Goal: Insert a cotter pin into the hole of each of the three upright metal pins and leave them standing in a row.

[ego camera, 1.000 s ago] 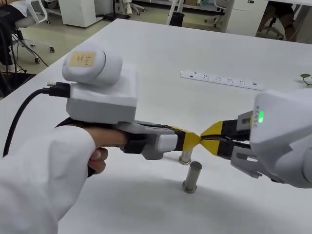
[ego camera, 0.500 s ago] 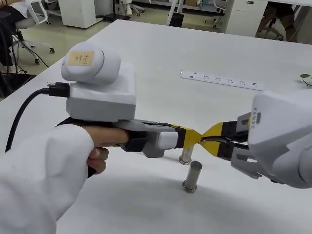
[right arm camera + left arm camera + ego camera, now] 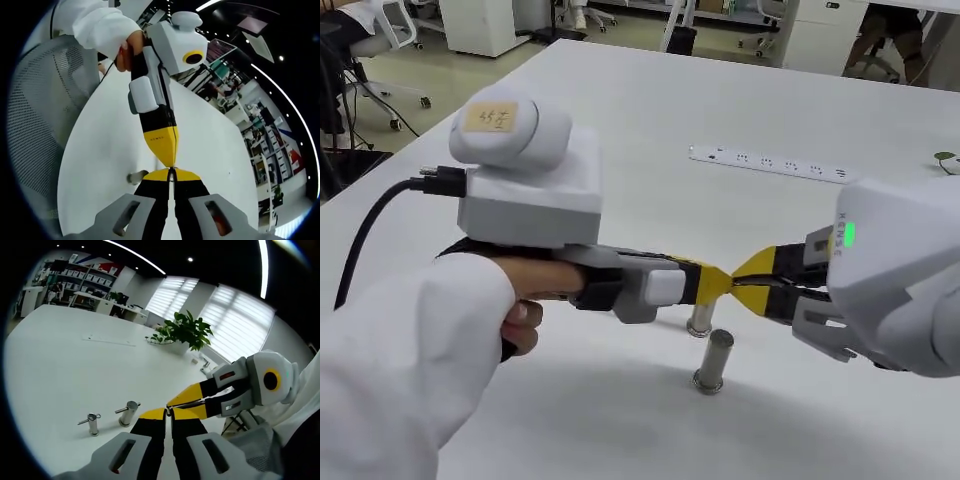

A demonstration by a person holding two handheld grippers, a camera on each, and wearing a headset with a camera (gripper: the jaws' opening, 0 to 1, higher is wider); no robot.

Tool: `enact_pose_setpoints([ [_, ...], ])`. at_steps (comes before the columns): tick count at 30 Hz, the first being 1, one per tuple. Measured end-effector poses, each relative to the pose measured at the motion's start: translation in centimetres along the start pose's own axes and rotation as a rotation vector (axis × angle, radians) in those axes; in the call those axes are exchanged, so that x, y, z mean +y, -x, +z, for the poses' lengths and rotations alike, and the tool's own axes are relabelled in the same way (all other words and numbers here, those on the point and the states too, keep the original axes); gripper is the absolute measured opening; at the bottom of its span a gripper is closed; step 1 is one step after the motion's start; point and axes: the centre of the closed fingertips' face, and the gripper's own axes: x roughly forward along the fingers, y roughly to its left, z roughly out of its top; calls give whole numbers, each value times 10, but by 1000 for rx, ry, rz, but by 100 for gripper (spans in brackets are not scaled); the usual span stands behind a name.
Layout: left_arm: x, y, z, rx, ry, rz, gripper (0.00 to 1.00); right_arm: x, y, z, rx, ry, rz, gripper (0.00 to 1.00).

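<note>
My landmark is the nearer steel pin [image 3: 716, 360], a short grey metal cylinder on a wider foot, which stands upright on the broad white desk [image 3: 620, 120]. Above it, and a little beyond it in the head view, my left gripper [image 3: 723, 284] and my right gripper [image 3: 740, 281] meet tip to tip in the air. The left one reaches in from the left of the pin and the right one from the right. Both pairs of black, yellow-tipped jaws are pressed together, each with no more than a hairline between its halves. Where the tips meet, both gripper views show a thin dark sliver [image 3: 171, 173]; it is too small for me to say what it is or which pair pinches it. A second steel pin [image 3: 700, 322] of the same grey metal stands upright just beyond the nearer one, close but apart, its top hidden under my left gripper. In the left gripper view a thin wire cotter pin [image 3: 82, 421] passes sideways through the head of each of the two pins. My bare hand [image 3: 525, 320], coming out of a white sleeve [image 3: 410, 370], grips the left gripper's handle well to the left of the nearer pin. Far beyond that pin a long white power strip [image 3: 770, 164] lies flat on the desk, and farther off a leafy green plant [image 3: 186, 331] stands.
</note>
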Motion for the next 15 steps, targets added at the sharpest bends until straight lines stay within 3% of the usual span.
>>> enact_pose_setpoints([
  [15, 0, 0, -1, 3, 24, 3, 0, 2, -1, 0, -4, 7, 5, 0],
])
